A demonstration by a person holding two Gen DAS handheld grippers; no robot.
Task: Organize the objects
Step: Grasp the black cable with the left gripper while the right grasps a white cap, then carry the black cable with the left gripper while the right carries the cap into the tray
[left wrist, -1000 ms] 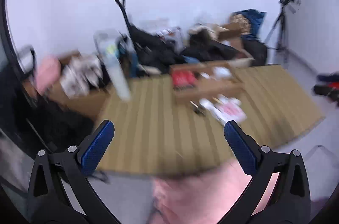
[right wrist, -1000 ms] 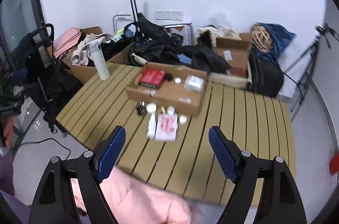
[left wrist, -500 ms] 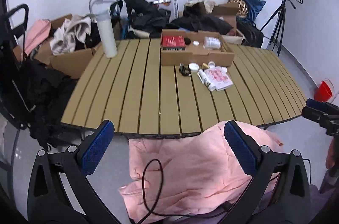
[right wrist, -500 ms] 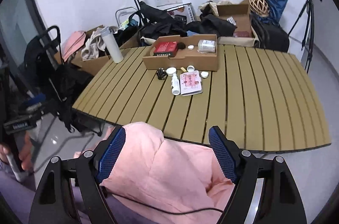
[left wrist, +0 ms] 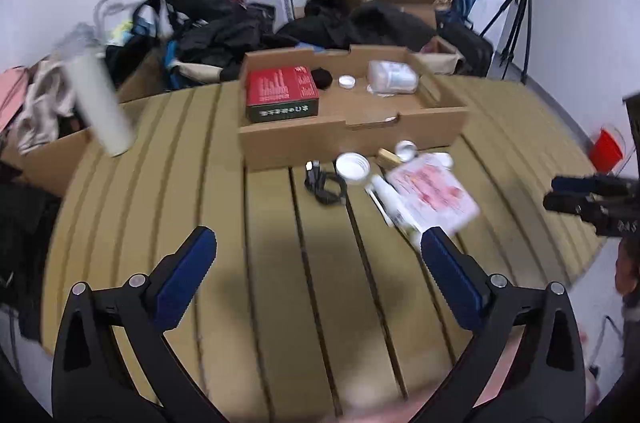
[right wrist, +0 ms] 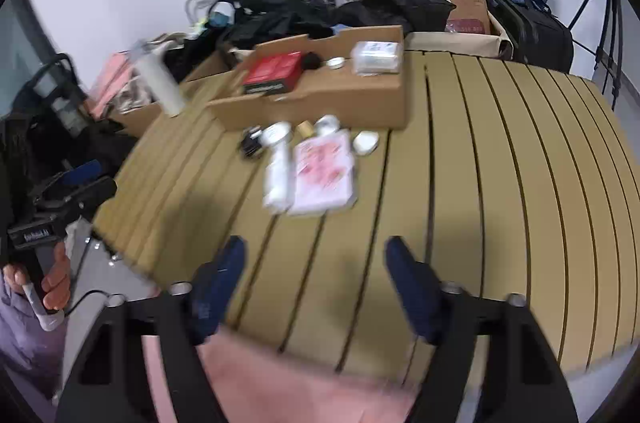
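A cardboard tray sits on the slatted table and holds a red box, a small white jar and a clear packet. In front of it lie a pink packet, a white tube, a white lid, a black cable and small jars. My left gripper is open and empty above the near table. My right gripper is open and empty near the front edge.
A white bottle stands at the table's left. Bags, boxes and a trolley crowd the floor behind. A tripod stands at the right. The other gripper shows in each view's edge.
Both grippers have moved forward over the table toward the tray; the objects look larger and closer. Jaws stay open.
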